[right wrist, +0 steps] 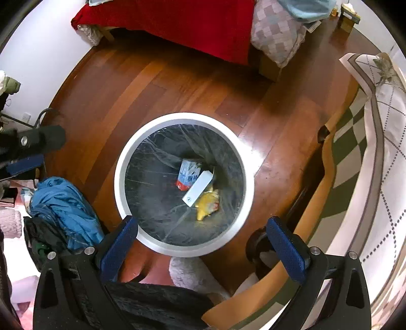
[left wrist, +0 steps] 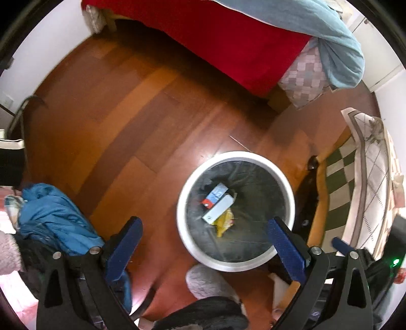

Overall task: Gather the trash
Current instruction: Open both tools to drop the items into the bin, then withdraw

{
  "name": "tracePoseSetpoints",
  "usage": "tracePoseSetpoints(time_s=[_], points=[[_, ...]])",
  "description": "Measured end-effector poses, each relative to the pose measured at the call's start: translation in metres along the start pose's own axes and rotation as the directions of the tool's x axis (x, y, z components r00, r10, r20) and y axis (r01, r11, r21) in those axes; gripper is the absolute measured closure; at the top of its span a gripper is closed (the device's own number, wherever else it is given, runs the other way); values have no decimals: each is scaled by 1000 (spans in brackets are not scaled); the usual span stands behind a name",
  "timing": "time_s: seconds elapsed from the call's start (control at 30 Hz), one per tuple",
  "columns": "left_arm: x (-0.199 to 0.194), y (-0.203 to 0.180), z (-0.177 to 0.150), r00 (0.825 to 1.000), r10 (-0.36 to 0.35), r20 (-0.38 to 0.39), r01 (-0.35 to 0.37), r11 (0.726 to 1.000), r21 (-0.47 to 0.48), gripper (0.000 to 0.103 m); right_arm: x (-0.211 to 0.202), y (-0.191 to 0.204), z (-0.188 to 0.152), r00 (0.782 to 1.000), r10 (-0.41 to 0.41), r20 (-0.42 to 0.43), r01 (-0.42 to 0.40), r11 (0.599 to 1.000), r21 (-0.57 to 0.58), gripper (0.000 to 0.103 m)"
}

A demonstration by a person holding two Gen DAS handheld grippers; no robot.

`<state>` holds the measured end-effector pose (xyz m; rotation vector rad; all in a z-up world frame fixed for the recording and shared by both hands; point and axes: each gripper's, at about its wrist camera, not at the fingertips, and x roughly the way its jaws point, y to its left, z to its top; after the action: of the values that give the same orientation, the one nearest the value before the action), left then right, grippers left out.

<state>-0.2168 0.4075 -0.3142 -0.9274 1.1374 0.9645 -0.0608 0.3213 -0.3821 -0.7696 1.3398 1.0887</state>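
Observation:
A round white trash bin (left wrist: 284, 177) (right wrist: 119, 187) with a dark liner stands on the wooden floor. Inside it lie a white flat box (left wrist: 218, 208) (right wrist: 198, 189), a blue and red carton (left wrist: 214, 195) (right wrist: 187, 174) and a yellow wrapper (left wrist: 223, 223) (right wrist: 206, 204). My left gripper (left wrist: 203, 228) is open and empty, held above the bin's near left rim. My right gripper (right wrist: 201, 227) is open and empty, held above the bin's near rim. The left gripper's finger also shows at the left edge of the right wrist view (right wrist: 25, 162).
A bed with a red cover (left wrist: 228, 38) (right wrist: 177, 20) stands at the far side. A blue jacket (left wrist: 55, 213) (right wrist: 63, 203) lies at the left. A table with a checked and white cloth (left wrist: 368, 182) (right wrist: 368, 152) is at the right. A grey fluffy slipper (left wrist: 205, 281) (right wrist: 187, 274) is below.

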Motion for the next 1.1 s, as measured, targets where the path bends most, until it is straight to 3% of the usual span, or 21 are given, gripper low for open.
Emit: tracePoseSetpoints(time_s=[0.4,0.67,1.1], points=[[-57,-1,-44,985,90,145,-97,994,42,2,-51,6,-28,995,-55,78,56,998,-1,1],[-105,-9,-76,965,108,240,-126,990,64,2,-103,0,-57,987,-36,157,32,999,29,1],[-190,-46,-125,928,38,370,-91,988,127,2,-209,-18,-106,950,33,311,-54,997,61,1]])
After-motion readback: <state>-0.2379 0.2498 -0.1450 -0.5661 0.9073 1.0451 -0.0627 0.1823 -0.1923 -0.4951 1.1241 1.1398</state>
